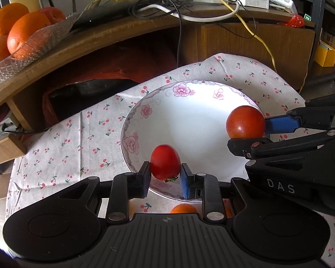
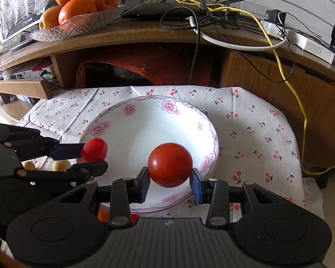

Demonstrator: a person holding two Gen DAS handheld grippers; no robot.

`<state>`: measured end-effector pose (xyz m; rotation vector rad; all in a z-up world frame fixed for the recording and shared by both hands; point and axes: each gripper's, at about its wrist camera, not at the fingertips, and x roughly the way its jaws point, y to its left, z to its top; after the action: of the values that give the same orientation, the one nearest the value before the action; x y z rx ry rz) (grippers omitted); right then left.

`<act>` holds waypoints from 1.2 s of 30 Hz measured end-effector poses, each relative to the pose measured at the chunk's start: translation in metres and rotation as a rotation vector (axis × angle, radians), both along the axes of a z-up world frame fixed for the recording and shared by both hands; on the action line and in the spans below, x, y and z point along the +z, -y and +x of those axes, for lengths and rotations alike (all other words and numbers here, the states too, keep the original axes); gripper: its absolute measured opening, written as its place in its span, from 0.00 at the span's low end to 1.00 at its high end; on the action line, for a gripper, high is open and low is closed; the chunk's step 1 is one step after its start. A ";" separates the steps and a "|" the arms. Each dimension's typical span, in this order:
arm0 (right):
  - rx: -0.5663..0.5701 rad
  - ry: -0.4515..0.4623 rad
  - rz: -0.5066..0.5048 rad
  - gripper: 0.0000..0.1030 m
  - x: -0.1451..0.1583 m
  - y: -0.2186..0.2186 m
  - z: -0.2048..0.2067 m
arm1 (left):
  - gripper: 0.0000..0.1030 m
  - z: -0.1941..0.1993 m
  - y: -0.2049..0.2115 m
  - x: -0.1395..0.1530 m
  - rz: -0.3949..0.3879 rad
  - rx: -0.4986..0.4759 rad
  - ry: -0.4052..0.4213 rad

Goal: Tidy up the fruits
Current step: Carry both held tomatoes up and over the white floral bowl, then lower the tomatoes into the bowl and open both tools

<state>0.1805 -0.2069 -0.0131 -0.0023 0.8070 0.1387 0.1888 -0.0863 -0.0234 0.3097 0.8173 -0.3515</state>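
"DAS" in white letters on the black body of the right gripper (image 1: 245,134), seen from the left wrist; white box labels on the shelf too blurred to read. Left gripper (image 1: 165,176) clamped on a small red tomato (image 1: 165,165), long axis roughly upright, green stem end pointing down, over the near rim of the floral plate (image 1: 189,111). Right gripper pinching a larger round tomato (image 2: 170,164) above the plate's right side, stem end hidden. Beneath, a cherry-print cloth (image 2: 256,134).

plate (image 2: 114,120) on tablecloth (image 2: 256,138) | cabinet (image 2: 279,82) behind | fruit bowl (image 2: 78,25) on cabinet, left
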 end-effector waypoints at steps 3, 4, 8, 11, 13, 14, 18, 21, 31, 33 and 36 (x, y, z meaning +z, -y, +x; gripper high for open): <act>0.006 0.002 -0.001 0.40 -0.002 0.001 0.003 | 0.33 0.002 0.000 -0.002 -0.003 -0.002 0.001; 0.011 0.002 -0.003 0.40 -0.002 0.001 0.004 | 0.33 0.003 0.000 -0.003 -0.002 -0.004 0.003; 0.021 0.003 -0.002 0.40 -0.005 0.002 0.008 | 0.33 0.007 0.000 -0.005 -0.014 -0.005 -0.003; 0.030 0.004 -0.007 0.40 -0.006 0.003 0.011 | 0.33 0.010 -0.001 -0.008 -0.035 -0.008 -0.013; 0.035 0.001 -0.007 0.40 -0.007 0.003 0.012 | 0.33 0.011 -0.002 -0.009 -0.044 -0.013 -0.015; 0.041 0.001 -0.009 0.40 -0.007 0.003 0.014 | 0.33 0.011 -0.002 -0.010 -0.044 -0.016 -0.013; 0.050 0.002 -0.008 0.41 -0.009 0.005 0.017 | 0.34 0.012 0.001 -0.011 -0.037 -0.015 -0.008; 0.057 -0.003 -0.010 0.41 -0.010 0.005 0.019 | 0.35 0.013 0.001 -0.012 -0.030 -0.013 -0.004; 0.049 -0.008 -0.015 0.41 -0.008 0.005 0.020 | 0.38 0.012 -0.001 -0.007 -0.025 -0.003 -0.005; 0.044 0.000 -0.023 0.41 -0.007 0.004 0.019 | 0.40 0.012 -0.002 -0.006 -0.031 0.001 -0.005; 0.036 0.012 -0.024 0.42 -0.003 0.005 0.017 | 0.45 0.011 -0.004 -0.004 -0.035 0.006 0.004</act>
<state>0.1977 -0.2121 -0.0165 -0.0404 0.7972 0.1625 0.1996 -0.0826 -0.0271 0.2751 0.8073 -0.3588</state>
